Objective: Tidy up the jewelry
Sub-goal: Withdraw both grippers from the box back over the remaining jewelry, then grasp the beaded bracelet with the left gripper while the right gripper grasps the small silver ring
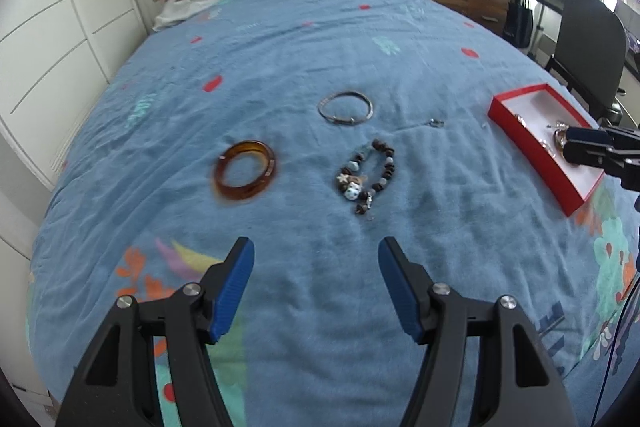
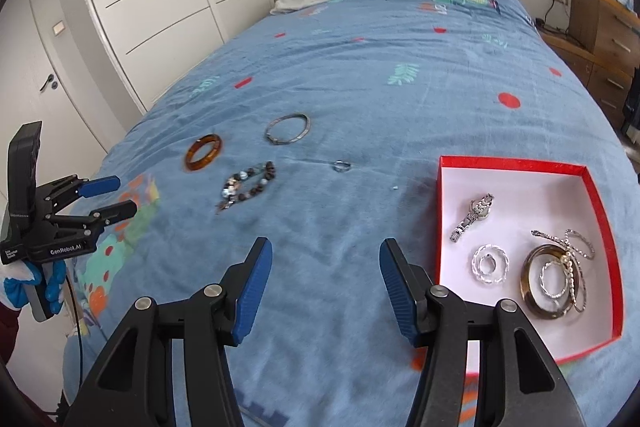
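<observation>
Blue bedspread [image 1: 320,47] carries everything: the left gripper [image 1: 316,283] hangs over it with jaws apart and empty, the right gripper [image 2: 326,283] likewise. Just beyond the left one lie a beaded bracelet [image 1: 366,175] and amber bangle [image 1: 245,171], then a silver bangle [image 1: 345,107]. The red box [image 2: 600,211] of jewelry sits just right of the right gripper.

Box [image 2: 520,163] lies right of the bracelets [image 2: 248,187] on the bed [image 2: 360,67].

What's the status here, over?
Both grippers, left and right, open, empty. Three bracelets and a ring loose on bed. Box part filled. Path clear.
</observation>
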